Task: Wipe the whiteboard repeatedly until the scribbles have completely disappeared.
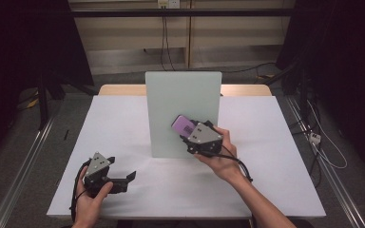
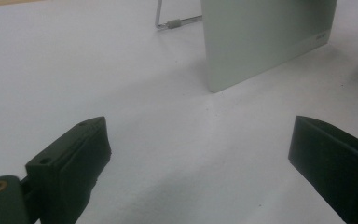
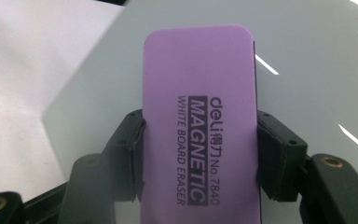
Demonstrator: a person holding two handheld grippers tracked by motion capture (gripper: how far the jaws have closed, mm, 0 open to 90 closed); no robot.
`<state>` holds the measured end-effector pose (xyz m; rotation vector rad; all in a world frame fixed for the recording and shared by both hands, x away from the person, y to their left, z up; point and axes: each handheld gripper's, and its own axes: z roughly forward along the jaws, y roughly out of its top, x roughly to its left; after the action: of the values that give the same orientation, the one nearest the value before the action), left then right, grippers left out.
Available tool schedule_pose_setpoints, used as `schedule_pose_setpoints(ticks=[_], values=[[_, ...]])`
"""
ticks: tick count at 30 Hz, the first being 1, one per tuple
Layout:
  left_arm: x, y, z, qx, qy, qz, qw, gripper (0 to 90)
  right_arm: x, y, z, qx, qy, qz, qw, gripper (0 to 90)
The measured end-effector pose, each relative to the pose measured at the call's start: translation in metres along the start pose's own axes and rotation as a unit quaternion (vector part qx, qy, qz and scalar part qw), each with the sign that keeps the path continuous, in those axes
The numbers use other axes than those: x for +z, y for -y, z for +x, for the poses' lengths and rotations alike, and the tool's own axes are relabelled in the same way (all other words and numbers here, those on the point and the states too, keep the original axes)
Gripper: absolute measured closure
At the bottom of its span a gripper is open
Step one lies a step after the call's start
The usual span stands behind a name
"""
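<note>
A pale green-grey whiteboard (image 1: 171, 95) stands upright in the middle of the white table (image 1: 114, 118). My right gripper (image 1: 188, 130) is shut on a purple whiteboard eraser (image 1: 183, 125), held against or just in front of the board's lower right part. In the right gripper view the eraser (image 3: 200, 116) fills the gap between both jaws, its black print facing the camera, with the board (image 3: 307, 56) behind it. My left gripper (image 1: 123, 176) rests low at the table's front left, open and holding nothing; its view shows the board's lower corner (image 2: 261, 42) ahead.
A metal wire stand (image 2: 172, 22) props the board from behind. A wooden tabletop edge (image 1: 119, 89) shows beyond the white sheet. Cables trail on the floor at the right and back.
</note>
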<state>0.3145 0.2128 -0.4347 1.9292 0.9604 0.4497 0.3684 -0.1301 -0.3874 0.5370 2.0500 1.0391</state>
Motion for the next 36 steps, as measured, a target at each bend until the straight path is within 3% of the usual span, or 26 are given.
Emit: schedule_pose_setpoints(ticks=[1, 2, 5, 14, 21, 22, 25, 31, 36], values=[[0.0, 0.0, 0.0, 0.0, 0.0, 0.0, 1.0, 5.2, 0.0, 0.0, 0.0, 0.0, 0.0, 0.0, 1.0, 41.5], [0.0, 0.0, 0.0, -0.003, 0.0, 0.0, 1.0, 5.2, -0.008, 0.005, -0.01, 0.007, 0.008, -0.001, 0.9999, 41.5], [0.001, 0.0, 0.0, -0.004, 0.0, 0.001, 1.0, 5.3, -0.014, 0.015, -0.012, 0.005, 0.013, 0.005, 0.9999, 41.5], [0.004, -0.001, 0.0, 0.0, -0.001, 0.005, 1.0, 5.3, -0.015, 0.047, 0.008, 0.007, -0.015, 0.019, 0.9997, 41.5], [0.007, -0.002, -0.002, 0.007, 0.005, 0.008, 0.9999, 5.3, 0.005, 0.04, 0.032, -0.017, -0.06, 0.03, 0.9976, 41.4], [0.007, -0.002, -0.002, 0.005, 0.005, 0.008, 0.9999, 5.3, 0.016, 0.035, 0.045, -0.034, -0.08, 0.035, 0.9956, 41.5], [0.005, -0.001, -0.001, 0.004, 0.004, 0.006, 1.0, 5.3, 0.028, 0.025, 0.057, -0.046, -0.084, 0.027, 0.9951, 41.4], [0.005, -0.001, -0.001, 0.001, 0.005, 0.005, 1.0, 5.3, 0.048, 0.005, 0.07, -0.047, -0.104, 0.017, 0.9933, 41.5], [0.005, 0.0, 0.0, 0.0, 0.007, 0.006, 1.0, 5.3, 0.056, 0.001, 0.078, -0.035, -0.126, 0.024, 0.9911, 41.4]])
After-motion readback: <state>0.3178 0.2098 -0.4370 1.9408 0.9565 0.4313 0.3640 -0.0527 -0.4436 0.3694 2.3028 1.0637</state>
